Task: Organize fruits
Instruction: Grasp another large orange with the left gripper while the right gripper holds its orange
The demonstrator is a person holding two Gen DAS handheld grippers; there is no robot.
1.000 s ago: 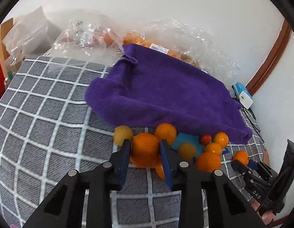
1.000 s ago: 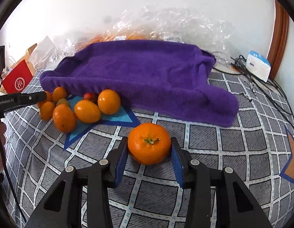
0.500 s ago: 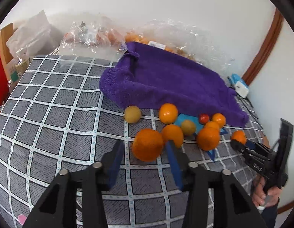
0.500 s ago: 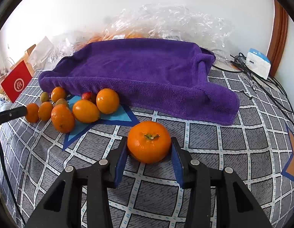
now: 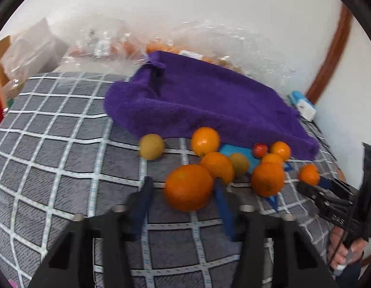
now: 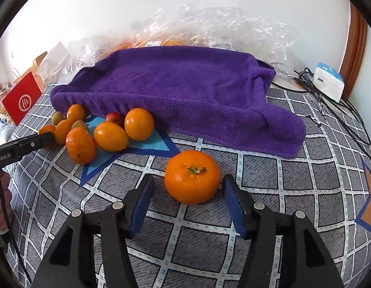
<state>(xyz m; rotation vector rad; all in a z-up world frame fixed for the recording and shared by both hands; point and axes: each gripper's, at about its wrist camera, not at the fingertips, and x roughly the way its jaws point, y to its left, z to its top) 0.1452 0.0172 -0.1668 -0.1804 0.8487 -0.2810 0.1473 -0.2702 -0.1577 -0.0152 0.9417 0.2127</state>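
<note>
On the gridded grey cloth [image 6: 257, 175], the right gripper [image 6: 187, 192] is opening off a dimpled tangerine [image 6: 192, 176], while the left gripper [image 5: 183, 192], jaws apart, is closing around a round orange [image 5: 188, 187].

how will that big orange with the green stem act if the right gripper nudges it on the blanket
The orange is round, so it would probably roll. The soft blanket may slow it. Its peel looks firm, likely fine under the right gripper, whose jaws are opening around it.

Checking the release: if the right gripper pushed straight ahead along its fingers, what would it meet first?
The right gripper, fingers opening, would first meet the orange sitting between them on the checked bedcover. The purple towel lies further behind.
</note>
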